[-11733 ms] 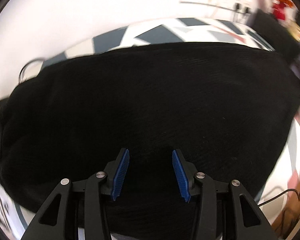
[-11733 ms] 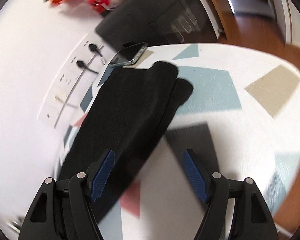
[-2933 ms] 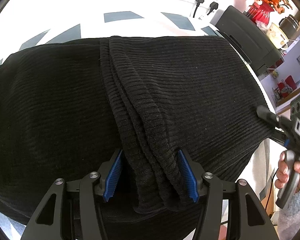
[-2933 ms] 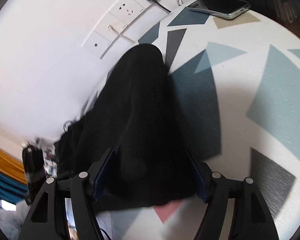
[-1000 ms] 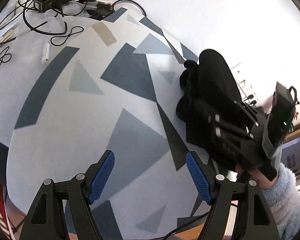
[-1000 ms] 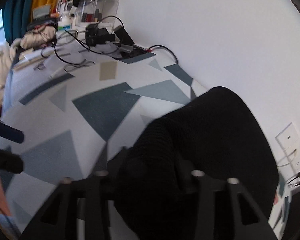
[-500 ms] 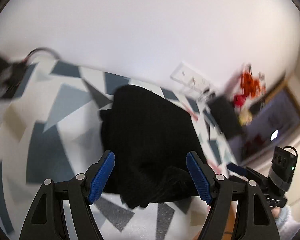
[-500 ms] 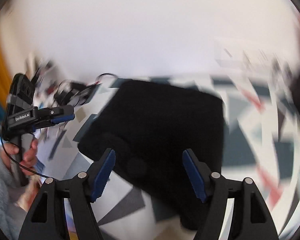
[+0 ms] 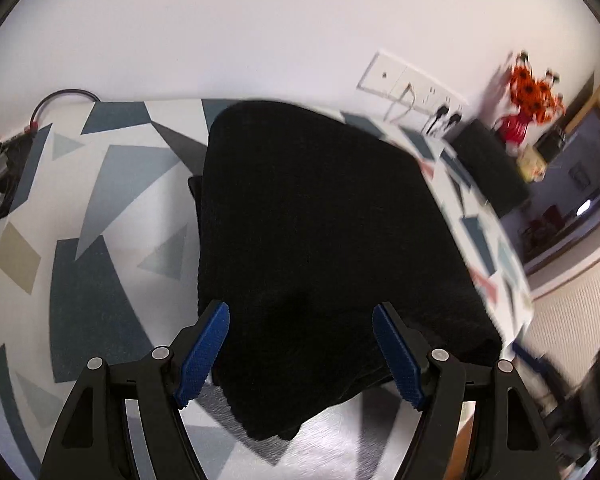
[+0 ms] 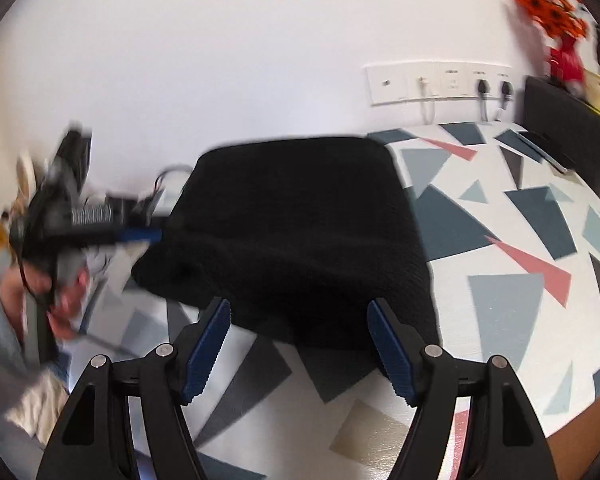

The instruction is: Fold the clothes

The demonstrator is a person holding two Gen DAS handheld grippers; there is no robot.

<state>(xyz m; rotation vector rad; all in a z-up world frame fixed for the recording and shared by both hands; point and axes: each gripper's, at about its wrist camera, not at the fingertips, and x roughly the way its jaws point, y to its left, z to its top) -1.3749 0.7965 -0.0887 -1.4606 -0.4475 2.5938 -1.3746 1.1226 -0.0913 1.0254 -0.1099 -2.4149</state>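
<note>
Now that the right gripper has let go and backed off, both it and the left gripper hang spread and empty over the folded black knit garment, mid-frame on the triangle-patterned tablecloth, so folding looks nearly finished.

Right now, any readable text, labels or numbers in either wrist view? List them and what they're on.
None can be read.
Wall socket panel: small marks above the sockets, too small to read.
Left gripper, seen from the right wrist view: motion-blurred, no lettering legible.
Black garment and patterned tablecloth: no text.
</note>
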